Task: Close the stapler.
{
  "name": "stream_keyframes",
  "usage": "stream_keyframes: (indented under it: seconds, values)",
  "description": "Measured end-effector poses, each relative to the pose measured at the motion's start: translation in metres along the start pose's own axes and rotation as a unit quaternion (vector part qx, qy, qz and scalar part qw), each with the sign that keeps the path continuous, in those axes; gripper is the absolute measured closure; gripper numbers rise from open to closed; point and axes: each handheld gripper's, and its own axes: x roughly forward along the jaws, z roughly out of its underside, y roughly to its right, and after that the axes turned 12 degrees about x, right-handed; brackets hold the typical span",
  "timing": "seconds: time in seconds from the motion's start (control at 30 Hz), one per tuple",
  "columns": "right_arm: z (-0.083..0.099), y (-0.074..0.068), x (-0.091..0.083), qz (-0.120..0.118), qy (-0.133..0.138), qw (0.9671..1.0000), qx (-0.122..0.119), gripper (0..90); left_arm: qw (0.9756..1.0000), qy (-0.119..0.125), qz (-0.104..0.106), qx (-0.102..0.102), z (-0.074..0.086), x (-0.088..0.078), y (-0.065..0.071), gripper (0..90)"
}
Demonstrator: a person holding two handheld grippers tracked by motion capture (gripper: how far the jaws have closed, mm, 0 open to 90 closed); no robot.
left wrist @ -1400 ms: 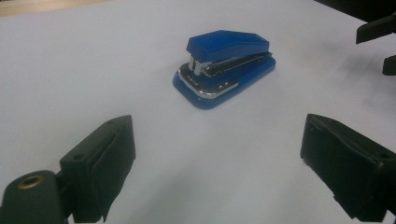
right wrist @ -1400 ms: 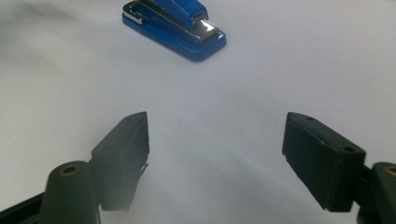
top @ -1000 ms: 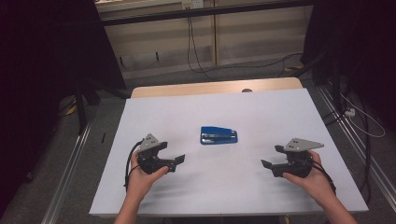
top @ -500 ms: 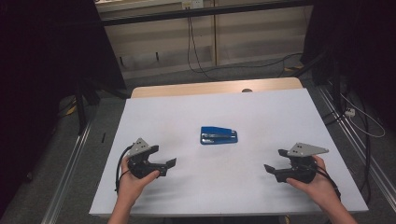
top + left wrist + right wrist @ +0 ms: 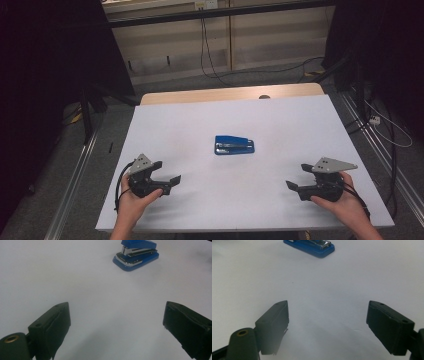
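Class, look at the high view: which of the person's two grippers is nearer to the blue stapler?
Left. The left gripper sits below-left of the blue stapler; the right gripper sits slightly farther, below-right.

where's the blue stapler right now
In the high view the blue stapler lies near the middle of the white table, apart from both grippers, ahead of and between them.

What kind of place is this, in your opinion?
Probably a lab or workshop set up for recording: a table under a plain white cover holds one blue stapler, metal rails run along its sides, and loose cables lie on the floor.
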Motion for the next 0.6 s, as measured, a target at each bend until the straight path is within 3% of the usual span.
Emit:
stream_keyframes:
  seconds: [0.6]
  values:
    - [0.0031,0.0003,-0.0028,-0.002,0.007,1.0,0.0,16.9,1.0,0.001,-0.004,0.002,0.0052,-0.0041,-0.0009,7.9]
